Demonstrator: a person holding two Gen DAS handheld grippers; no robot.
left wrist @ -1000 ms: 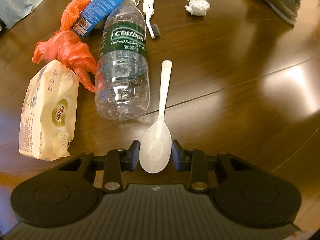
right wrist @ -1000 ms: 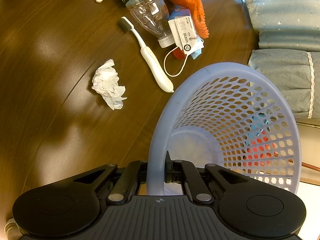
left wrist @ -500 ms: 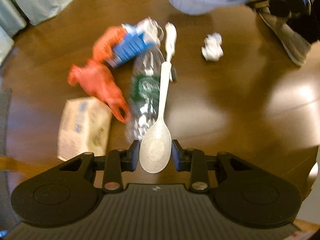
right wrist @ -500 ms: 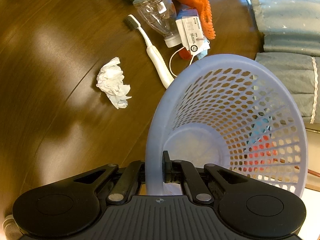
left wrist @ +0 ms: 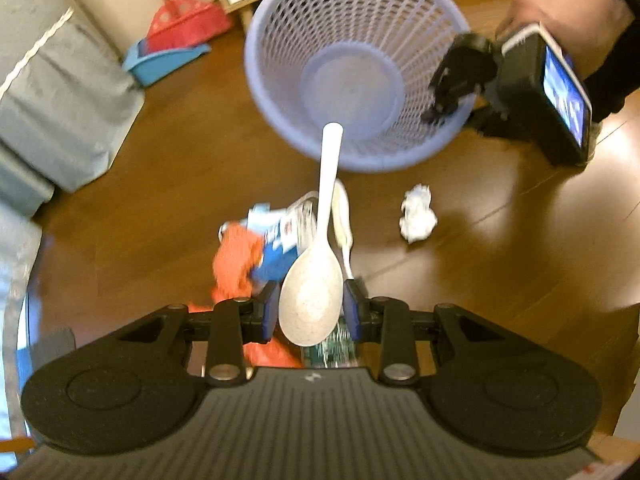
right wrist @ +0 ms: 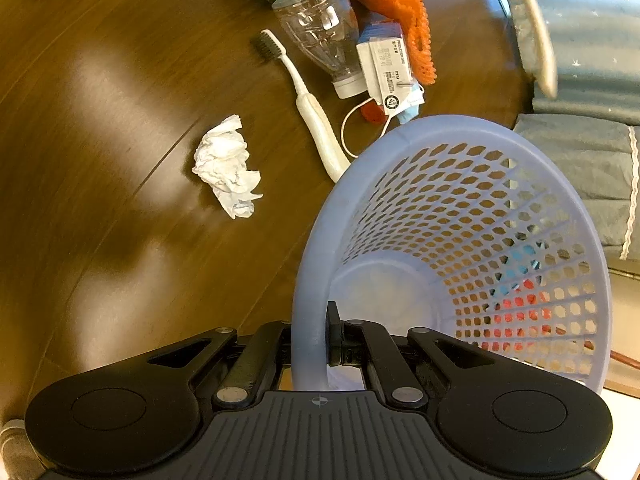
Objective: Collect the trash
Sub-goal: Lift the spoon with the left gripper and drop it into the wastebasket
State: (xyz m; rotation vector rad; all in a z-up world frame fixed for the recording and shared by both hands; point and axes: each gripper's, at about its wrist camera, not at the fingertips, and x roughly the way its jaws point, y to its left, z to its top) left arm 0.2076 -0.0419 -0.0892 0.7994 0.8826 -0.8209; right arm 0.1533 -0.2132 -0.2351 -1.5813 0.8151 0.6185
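My left gripper (left wrist: 311,312) is shut on the bowl of a white plastic spoon (left wrist: 316,280), held up in the air. Its handle points at the tilted lilac mesh basket (left wrist: 360,20). My right gripper (right wrist: 312,340) is shut on that basket's rim (right wrist: 308,280), and in the left wrist view it (left wrist: 456,80) shows at the basket's right edge. On the dark wood table lie a crumpled tissue (right wrist: 228,168), a toothbrush (right wrist: 308,108), a clear water bottle (right wrist: 316,28), a blue and white carton (right wrist: 384,68) and orange plastic (right wrist: 392,0).
A person's hand (left wrist: 568,4) holds the right gripper. Grey-blue upholstered seats (left wrist: 60,92) stand beside the table. A red broom and blue dustpan (left wrist: 176,40) rest on the floor beyond. A white cord loop (right wrist: 360,128) lies by the carton.
My left gripper has lifted the spoon off the table and swung up toward the basket. The right gripper has brought the basket slightly nearer to the trash pile.
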